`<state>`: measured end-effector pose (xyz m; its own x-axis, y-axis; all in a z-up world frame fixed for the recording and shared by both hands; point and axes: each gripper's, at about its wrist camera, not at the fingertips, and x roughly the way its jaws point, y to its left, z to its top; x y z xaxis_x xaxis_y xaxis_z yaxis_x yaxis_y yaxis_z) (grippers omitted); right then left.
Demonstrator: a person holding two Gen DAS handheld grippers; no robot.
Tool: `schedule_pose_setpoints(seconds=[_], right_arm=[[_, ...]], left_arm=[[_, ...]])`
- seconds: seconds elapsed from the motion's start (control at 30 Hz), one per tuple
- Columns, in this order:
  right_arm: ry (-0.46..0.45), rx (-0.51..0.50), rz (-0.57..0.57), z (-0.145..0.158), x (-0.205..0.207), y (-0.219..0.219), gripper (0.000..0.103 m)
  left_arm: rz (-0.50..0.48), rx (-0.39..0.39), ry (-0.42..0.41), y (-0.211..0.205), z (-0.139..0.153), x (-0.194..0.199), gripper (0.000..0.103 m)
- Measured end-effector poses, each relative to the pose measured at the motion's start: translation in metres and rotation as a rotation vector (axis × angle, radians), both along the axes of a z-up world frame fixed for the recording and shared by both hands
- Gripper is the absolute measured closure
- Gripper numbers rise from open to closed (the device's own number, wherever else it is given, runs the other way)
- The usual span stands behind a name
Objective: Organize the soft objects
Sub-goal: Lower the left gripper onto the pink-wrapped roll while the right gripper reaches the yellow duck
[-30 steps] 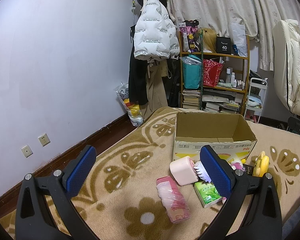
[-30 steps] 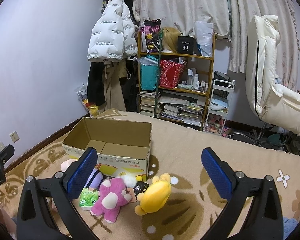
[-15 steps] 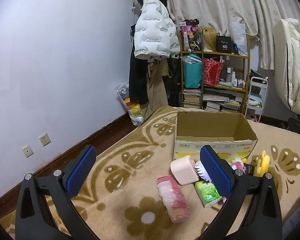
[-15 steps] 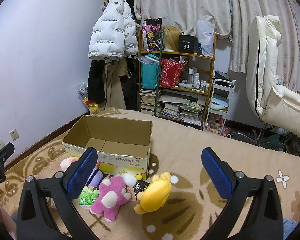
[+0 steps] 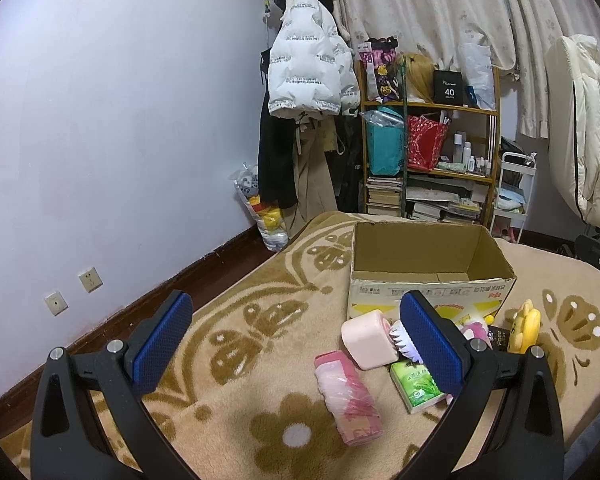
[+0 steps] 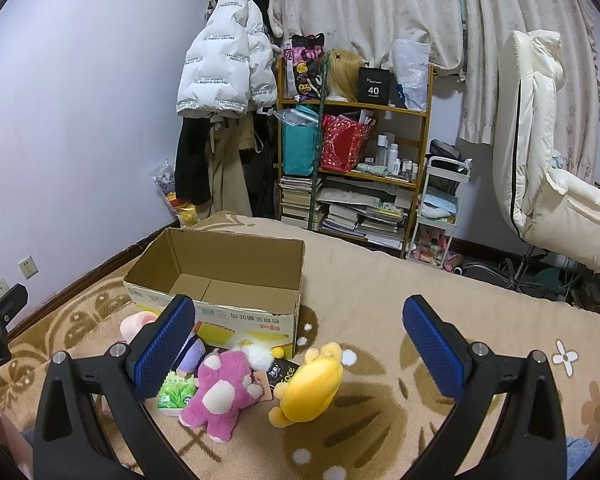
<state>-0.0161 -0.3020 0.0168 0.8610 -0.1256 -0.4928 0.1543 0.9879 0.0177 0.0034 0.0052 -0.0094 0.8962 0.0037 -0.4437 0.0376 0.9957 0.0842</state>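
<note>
An open cardboard box stands empty on the patterned rug. In front of it lie a pink plush bear, a yellow plush toy, a pink soft block, a pink wrapped tissue pack and a green tissue pack. My left gripper hovers open above the rug, left of the pile. My right gripper is open too, above the yellow and pink plush toys. Neither holds anything.
A cluttered wooden shelf and hanging coats stand behind the box. A white reclining chair is at the right, with a small white cart beside the shelf. Wall sockets sit low on the left wall.
Both views have shifted very slightly; the grippers stay open and the objects on the rug have not moved.
</note>
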Motion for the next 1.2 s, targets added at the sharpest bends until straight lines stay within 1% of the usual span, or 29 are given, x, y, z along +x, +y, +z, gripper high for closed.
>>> schedule_pose_setpoints(seconds=[0.13,0.2,0.27,0.43,0.53,0.8,0.9,1.03,1.2], right_arm=[[0.010,0.001,-0.006,-0.003,-0.002,-0.002,0.000],[0.014,0.017,-0.009,-0.003,-0.002,-0.005,0.000],[0.036,0.038,-0.012,-0.010,0.002,-0.008,0.000],[0.113,0.061,-0.026,-0.021,0.012,-0.015,0.000],[0.155,0.110,-0.033,-0.028,0.017,-0.024,0.000],[0.208,0.159,-0.058,-0.035,0.039,-0.031,0.000],[0.230,0.165,-0.066,-0.040,0.047,-0.034,0.000],[0.285,0.176,-0.082,-0.053,0.063,-0.040,0.000],[0.359,0.189,-0.070,-0.075,0.077,-0.036,0.000]], left_arm=[[0.032,-0.006,0.050,0.004,-0.005,0.008,0.001],[0.042,-0.031,0.069,0.010,-0.006,0.011,0.001],[0.058,-0.042,0.082,0.013,-0.007,0.014,0.001],[0.086,-0.028,0.111,0.013,-0.010,0.024,0.001],[0.090,-0.037,0.135,0.012,-0.013,0.034,0.001],[0.116,-0.082,0.250,0.015,-0.039,0.073,0.001],[0.123,-0.083,0.287,0.013,-0.049,0.086,0.001],[0.101,-0.092,0.360,0.006,-0.065,0.105,0.001],[0.099,-0.101,0.419,0.002,-0.081,0.123,0.001]])
